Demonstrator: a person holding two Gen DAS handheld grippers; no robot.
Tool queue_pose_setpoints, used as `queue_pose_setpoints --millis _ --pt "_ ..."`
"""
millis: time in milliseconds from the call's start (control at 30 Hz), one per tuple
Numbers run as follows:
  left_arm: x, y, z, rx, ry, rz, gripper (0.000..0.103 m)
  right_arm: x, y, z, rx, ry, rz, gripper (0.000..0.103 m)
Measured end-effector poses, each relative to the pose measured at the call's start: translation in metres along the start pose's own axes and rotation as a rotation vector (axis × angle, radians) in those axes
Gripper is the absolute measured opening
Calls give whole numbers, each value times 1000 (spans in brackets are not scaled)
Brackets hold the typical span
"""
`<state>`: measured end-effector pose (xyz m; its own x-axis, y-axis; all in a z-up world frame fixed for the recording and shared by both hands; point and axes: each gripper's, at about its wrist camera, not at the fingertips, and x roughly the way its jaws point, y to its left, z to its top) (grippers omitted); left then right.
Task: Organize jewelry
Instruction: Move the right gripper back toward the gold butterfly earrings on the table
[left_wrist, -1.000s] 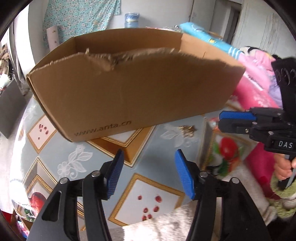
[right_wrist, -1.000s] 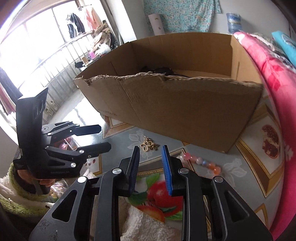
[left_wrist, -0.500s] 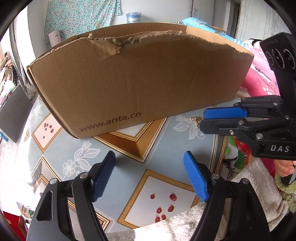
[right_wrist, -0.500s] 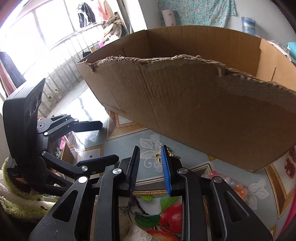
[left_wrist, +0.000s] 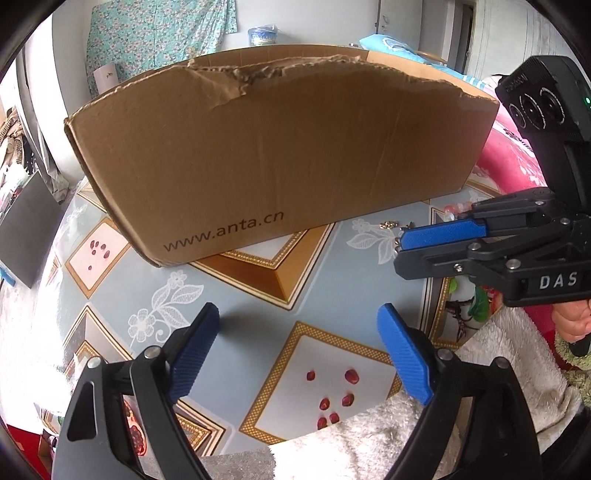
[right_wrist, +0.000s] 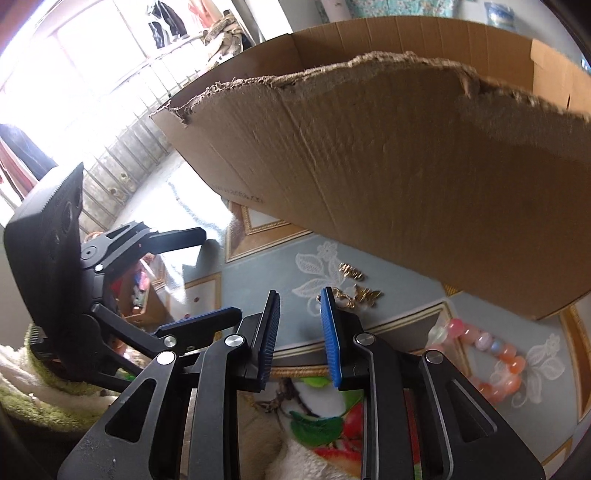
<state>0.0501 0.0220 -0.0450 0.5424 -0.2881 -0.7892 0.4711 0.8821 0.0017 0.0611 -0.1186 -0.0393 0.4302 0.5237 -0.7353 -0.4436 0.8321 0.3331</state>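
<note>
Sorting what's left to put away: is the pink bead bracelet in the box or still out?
Out. The bead bracelet lies on the tablecloth beside the cardboard box.

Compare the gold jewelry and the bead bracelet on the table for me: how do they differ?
The gold jewelry is small, metallic and scattered in separate pieces; the bead bracelet is larger, a single loop of round pink and orange beads. The gold jewelry lies just beyond the right gripper; the bead bracelet lies off to that gripper's right. Both rest flat on the tablecloth in front of the cardboard box.
</note>
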Motion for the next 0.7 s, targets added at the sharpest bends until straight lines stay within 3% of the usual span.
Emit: queue_pose_setpoints --millis 233,533,700 --pt "-2 1 -1 -1 -1 4 89 3 -6 -5 95 9 120 22" --pt "0 -4 -2 4 3 5 93 -12 -5 3 33 -57 -6 22" --pt "2 -9 -2 10 9 9 97 -10 -5 7 36 -57 -20 22"
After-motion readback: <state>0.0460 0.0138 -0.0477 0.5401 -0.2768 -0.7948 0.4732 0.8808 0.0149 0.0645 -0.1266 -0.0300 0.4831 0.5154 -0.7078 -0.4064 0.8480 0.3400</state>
